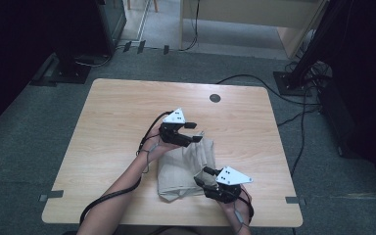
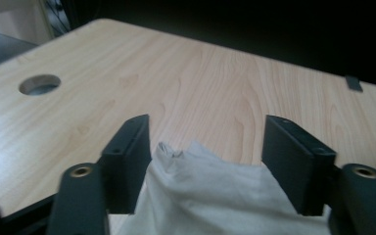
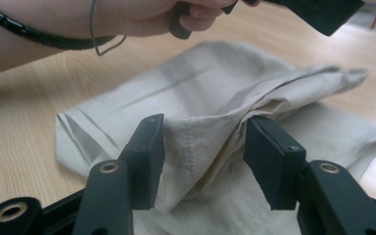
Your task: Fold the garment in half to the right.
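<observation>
Now both my fingers (image 2: 127,161) stand open around the cloth (image 1: 186,169), so its fold might flop apart.

A light wood table (image 1: 122,122) with rounded corners stands on grey carpet (image 1: 24,147). Near its far edge sits a round cable hole (image 1: 215,98), and that is our landmark. Well on the near side of the hole, toward the person, a beige folded cloth (image 1: 183,169) lies flat on the table, rumpled at its top. From the left gripper view, the hole (image 2: 39,84) sits off to the left of the cloth's raised corner (image 2: 196,181).
</observation>
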Demonstrator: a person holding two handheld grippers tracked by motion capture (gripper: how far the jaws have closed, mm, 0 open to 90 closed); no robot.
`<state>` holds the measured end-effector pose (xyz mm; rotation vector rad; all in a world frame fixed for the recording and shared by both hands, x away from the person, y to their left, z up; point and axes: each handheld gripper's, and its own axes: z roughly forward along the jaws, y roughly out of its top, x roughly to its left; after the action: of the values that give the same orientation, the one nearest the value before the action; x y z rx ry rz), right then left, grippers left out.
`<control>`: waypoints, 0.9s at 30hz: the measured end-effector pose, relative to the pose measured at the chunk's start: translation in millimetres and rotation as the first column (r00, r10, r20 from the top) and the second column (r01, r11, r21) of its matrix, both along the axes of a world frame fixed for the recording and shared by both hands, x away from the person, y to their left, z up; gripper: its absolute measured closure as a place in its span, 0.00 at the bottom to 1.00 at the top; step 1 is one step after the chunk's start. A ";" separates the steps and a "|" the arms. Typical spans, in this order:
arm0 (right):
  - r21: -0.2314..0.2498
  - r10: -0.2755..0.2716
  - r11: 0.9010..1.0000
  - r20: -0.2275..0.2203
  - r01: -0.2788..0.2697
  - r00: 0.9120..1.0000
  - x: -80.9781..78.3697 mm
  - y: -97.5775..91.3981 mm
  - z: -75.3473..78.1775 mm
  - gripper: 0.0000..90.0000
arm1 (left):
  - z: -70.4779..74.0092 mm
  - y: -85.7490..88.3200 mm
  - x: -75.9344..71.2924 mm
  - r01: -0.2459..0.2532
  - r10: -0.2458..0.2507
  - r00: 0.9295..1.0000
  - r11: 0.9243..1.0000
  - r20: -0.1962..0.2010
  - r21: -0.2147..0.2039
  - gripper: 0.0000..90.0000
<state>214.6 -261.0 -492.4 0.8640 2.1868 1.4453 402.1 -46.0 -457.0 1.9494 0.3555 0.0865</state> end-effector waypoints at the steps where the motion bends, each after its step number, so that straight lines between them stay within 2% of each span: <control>1: 0.013 0.001 1.000 0.012 -0.001 1.000 -0.4 -1.3 2.4 0.54 | 1.4 2.7 0.0 -0.006 0.006 1.000 1.000 0.000 -0.001 0.35; 5: 0.077 0.004 0.997 0.047 -0.008 0.999 -1.0 -5.4 11.9 0.54 | -0.2 14.7 -2.0 -0.046 0.045 0.999 0.998 0.017 0.031 0.34; 8: 0.097 0.019 0.995 0.044 -0.023 0.999 3.2 -6.5 17.4 0.53 | -6.1 23.6 -5.4 -0.076 0.075 0.997 0.995 0.017 0.063 0.34; 13: -0.017 0.036 0.999 -0.028 -0.037 0.999 22.9 5.4 11.7 0.51 | -18.7 34.7 -10.7 -0.116 0.112 0.993 0.984 0.034 0.135 0.33; 18: -0.084 0.045 0.995 -0.086 -0.053 0.995 41.3 16.7 -0.5 0.51 | -27.8 42.0 -11.0 -0.132 0.128 0.991 0.978 0.034 0.163 0.33; 24: -0.123 0.031 0.991 -0.141 -0.049 0.990 55.1 18.4 -12.0 0.51 | -34.6 48.8 -9.8 -0.151 0.148 0.988 0.972 0.032 0.181 0.32; 25: -0.128 0.029 0.991 -0.148 -0.048 0.989 56.7 18.1 -13.8 0.51 | -36.7 49.6 -9.0 -0.156 0.153 0.988 0.969 0.030 0.190 0.32; 27: -0.142 0.013 0.989 -0.155 -0.036 0.988 58.8 17.8 -17.2 0.51 | -41.6 50.1 -6.7 -0.175 0.172 0.985 0.959 0.034 0.223 0.32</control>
<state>273.5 -243.2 -509.6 0.9276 2.3894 1.2496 395.5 4.1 -498.6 2.1364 0.5265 0.2648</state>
